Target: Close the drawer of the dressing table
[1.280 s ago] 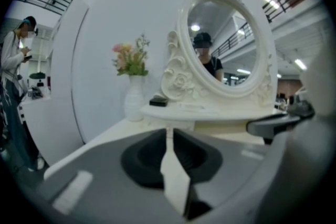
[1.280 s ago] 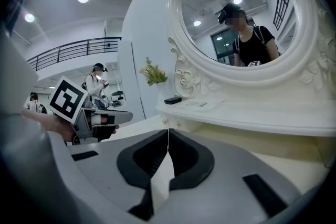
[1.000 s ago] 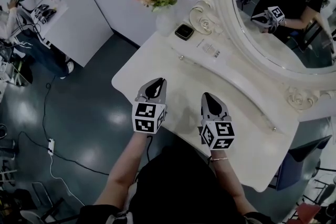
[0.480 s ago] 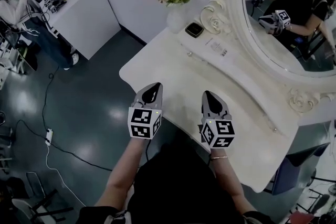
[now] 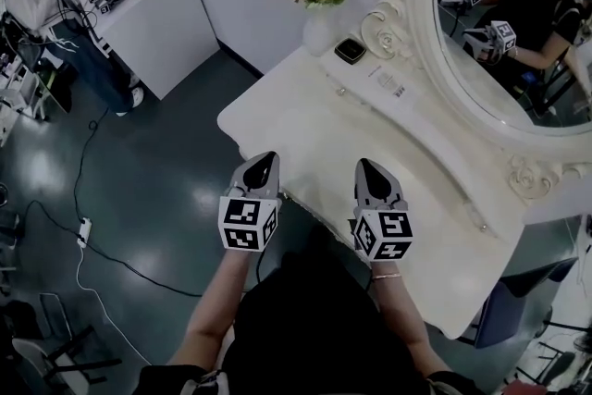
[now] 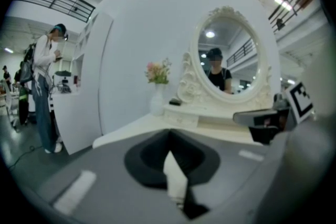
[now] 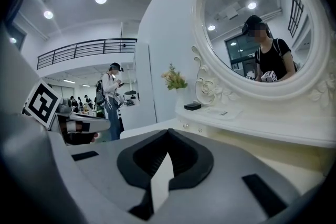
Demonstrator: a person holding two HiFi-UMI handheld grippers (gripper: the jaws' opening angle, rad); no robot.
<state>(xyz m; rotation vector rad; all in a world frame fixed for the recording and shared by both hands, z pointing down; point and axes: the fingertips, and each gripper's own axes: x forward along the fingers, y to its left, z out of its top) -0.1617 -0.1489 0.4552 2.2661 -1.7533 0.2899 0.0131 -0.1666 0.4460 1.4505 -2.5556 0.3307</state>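
The white dressing table (image 5: 305, 134) carries a raised shelf under an oval mirror (image 5: 518, 32). The small drawer fronts in that shelf, each with a knob (image 5: 342, 91), look flush with it in every view. My left gripper (image 5: 265, 160) is shut and empty, its tip at the table's front edge. My right gripper (image 5: 364, 166) is also shut and empty, hovering over the tabletop's front part. In the left gripper view the shut left gripper (image 6: 169, 134) points at the shelf drawer (image 6: 181, 119). In the right gripper view the right gripper (image 7: 168, 131) faces the shelf knobs (image 7: 185, 126).
A vase of flowers (image 5: 316, 0) and a small black box (image 5: 349, 50) stand at the shelf's left end. A person (image 5: 37, 0) stands at a white counter far left. A cable and power strip (image 5: 85, 234) lie on the dark floor.
Both grippers have drawn back from over the tabletop toward its front edge, the left one farther. The view has shifted a little, so the table sits higher and more to the right.
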